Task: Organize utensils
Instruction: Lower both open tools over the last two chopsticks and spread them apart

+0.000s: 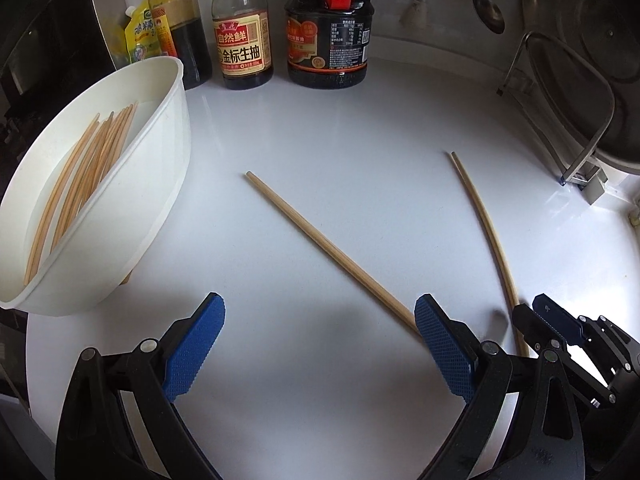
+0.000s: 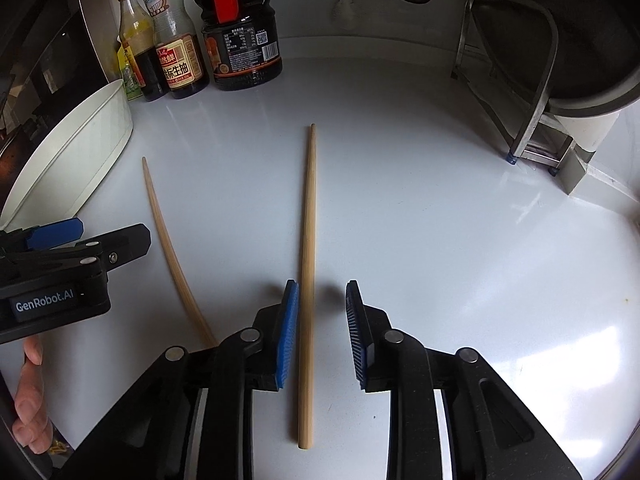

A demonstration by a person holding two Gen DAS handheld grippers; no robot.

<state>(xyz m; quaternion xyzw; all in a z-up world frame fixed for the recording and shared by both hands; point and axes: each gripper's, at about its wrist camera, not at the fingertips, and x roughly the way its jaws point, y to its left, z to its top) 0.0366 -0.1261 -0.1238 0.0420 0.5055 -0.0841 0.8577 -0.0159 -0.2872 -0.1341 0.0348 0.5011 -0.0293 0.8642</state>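
A white bowl (image 1: 160, 184) at the left holds several wooden chopsticks (image 1: 92, 168). Two loose chopsticks lie on the white counter. One chopstick (image 1: 320, 240) runs diagonally, its near end by the right finger of my left gripper (image 1: 320, 298), which stands wide open over bare counter. The other chopstick (image 2: 308, 220) lies flat between the blue pads of my right gripper (image 2: 322, 284). It is close to the left pad, with a clear gap to the right pad, so this gripper is open. The right gripper (image 1: 534, 314) also shows at that chopstick's (image 1: 484, 220) near end.
Several sauce bottles (image 1: 244, 48) stand along the back wall behind the bowl. A metal rack (image 2: 532, 80) with a large pot (image 1: 608, 60) fills the right side. A ladle (image 1: 488, 8) hangs on the wall. A person's hand (image 2: 32, 412) holds the left gripper (image 2: 80, 240).
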